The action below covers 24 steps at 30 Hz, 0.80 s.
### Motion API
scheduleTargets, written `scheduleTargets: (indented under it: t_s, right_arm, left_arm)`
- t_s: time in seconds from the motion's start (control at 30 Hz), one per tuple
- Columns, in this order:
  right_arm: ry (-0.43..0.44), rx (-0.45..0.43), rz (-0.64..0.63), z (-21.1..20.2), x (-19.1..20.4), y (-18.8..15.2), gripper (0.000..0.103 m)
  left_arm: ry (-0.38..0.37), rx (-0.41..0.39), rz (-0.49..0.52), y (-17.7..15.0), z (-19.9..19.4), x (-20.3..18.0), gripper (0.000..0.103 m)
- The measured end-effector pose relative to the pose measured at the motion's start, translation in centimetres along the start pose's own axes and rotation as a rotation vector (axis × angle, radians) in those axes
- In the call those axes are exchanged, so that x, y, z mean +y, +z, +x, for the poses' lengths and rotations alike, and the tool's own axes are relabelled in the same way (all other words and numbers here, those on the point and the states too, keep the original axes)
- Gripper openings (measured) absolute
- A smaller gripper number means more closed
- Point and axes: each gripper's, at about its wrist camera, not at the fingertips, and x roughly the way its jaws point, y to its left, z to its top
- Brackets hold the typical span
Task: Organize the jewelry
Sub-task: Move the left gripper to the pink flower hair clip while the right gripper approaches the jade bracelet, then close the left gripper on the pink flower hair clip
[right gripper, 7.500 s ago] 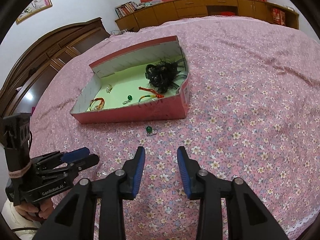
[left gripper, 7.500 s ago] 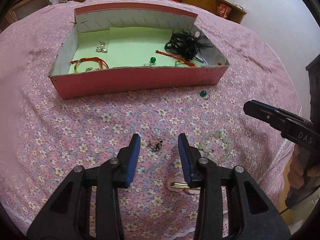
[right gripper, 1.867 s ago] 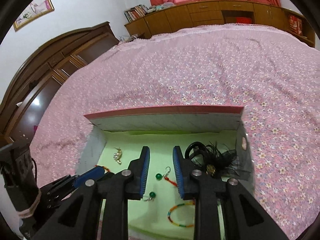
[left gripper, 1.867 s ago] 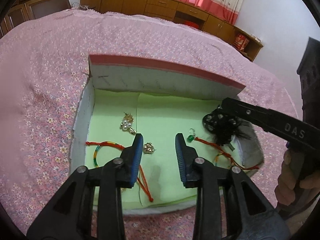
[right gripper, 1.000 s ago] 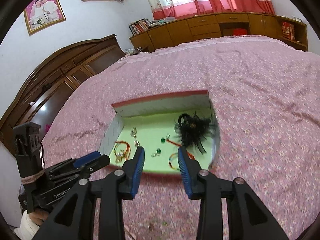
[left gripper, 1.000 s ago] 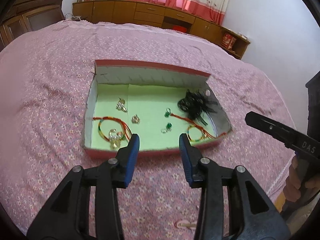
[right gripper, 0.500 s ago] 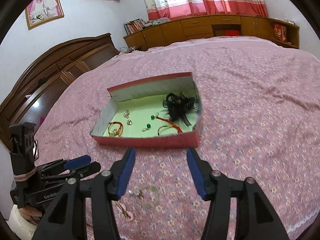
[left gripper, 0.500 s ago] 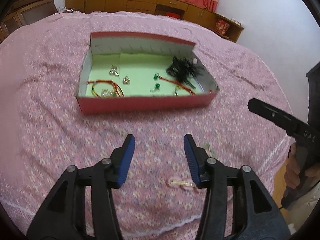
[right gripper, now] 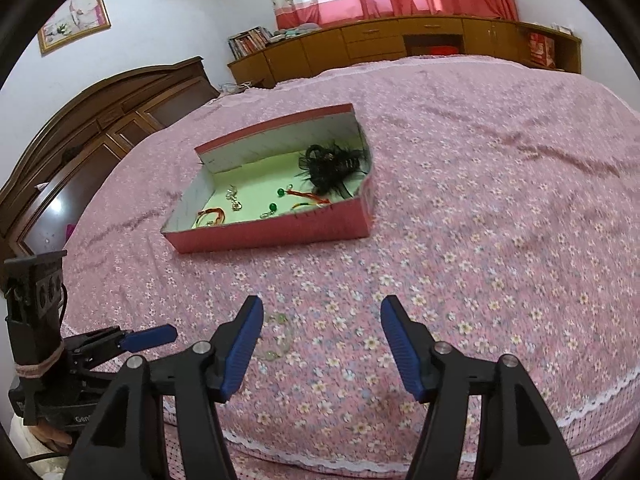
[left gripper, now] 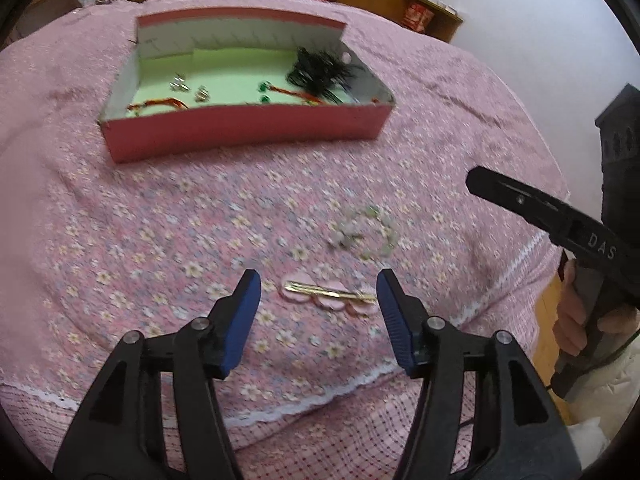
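A pink box with a green floor (left gripper: 248, 126) (right gripper: 280, 236) sits on the flowered bedspread. It holds a black feathered hair piece (left gripper: 320, 74) (right gripper: 332, 166), red cord bracelets (left gripper: 160, 103), green earrings (right gripper: 273, 206) and small silver pieces (left gripper: 180, 85). On the bedspread near me lie a pink and gold hair clip (left gripper: 330, 295) and a pale bead bracelet (left gripper: 366, 232) (right gripper: 280, 336). My left gripper (left gripper: 318, 312) is open, with the clip between its tips. My right gripper (right gripper: 322, 340) is open and empty, right of the bead bracelet.
The bed's front edge with white trim (left gripper: 320, 396) lies just below the grippers. Wooden cabinets (right gripper: 400, 46) stand at the back and a dark wardrobe (right gripper: 80, 128) at the left. The right gripper shows in the left wrist view (left gripper: 560, 220).
Both grippers have pulled back from the box to the near edge of the bed and opened wider. The hair clip now lies between the left gripper's tips.
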Motion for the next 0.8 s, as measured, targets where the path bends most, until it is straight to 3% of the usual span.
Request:
scheduleTargets:
  t_s: [0.17, 0.33, 0.8]
  right_arm:
    - [-0.006, 0.006, 0.012, 0.0, -0.4, -0.5, 0.064]
    - [-0.003, 0.013, 0.022, 0.2, -0.7, -0.8, 0.064]
    - [0.008, 0.031, 0.047, 0.9, -1.4, -1.1, 0.064]
  left_arm:
    - [-0.022, 0.043, 0.029, -0.6, 1.1, -1.0, 0.054]
    - [0.009, 0.086, 0.059, -1.0, 2.5, -1.8, 0.054]
    - [0.077, 0.069, 0.140, -0.8, 4.4, -2.6, 0.053]
